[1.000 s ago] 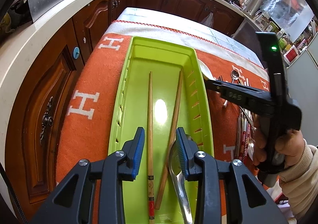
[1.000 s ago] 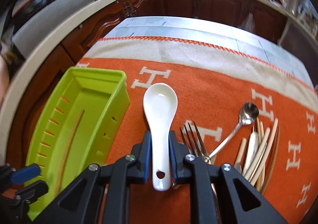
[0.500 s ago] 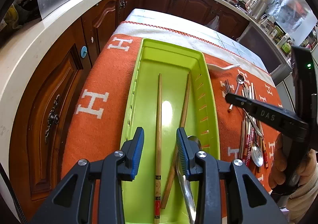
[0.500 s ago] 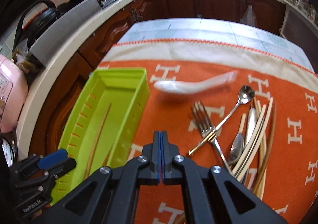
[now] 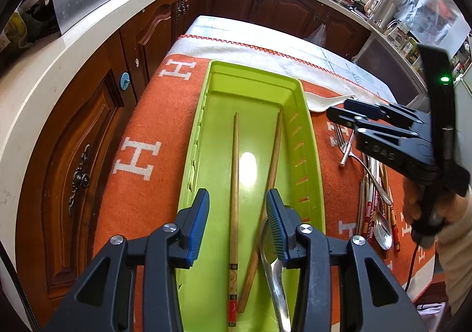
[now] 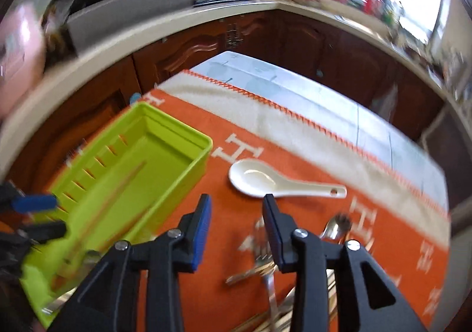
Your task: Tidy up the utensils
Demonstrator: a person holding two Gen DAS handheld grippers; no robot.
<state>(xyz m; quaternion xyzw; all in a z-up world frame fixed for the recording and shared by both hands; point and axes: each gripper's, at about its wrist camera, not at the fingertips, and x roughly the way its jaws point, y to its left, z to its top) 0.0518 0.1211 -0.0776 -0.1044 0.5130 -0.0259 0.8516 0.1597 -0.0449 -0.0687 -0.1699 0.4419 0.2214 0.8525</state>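
Your orange blanket (image 5: 141,184) covers the bench. Your green tray (image 5: 312,161) lies along its left edge, holding two chopsticks (image 5: 234,172) and a metal spoon (image 5: 274,279). Your left gripper (image 5: 237,215) tilts down over the tray, jaws opening, gripping nothing. Your right gripper (image 6: 236,224) tilts down, jaws opening and empty; the white spoon (image 6: 265,181) lies just beyond it, beside the tray's far corner. The cutlery pile (image 5: 374,199) sits toward the right edge.
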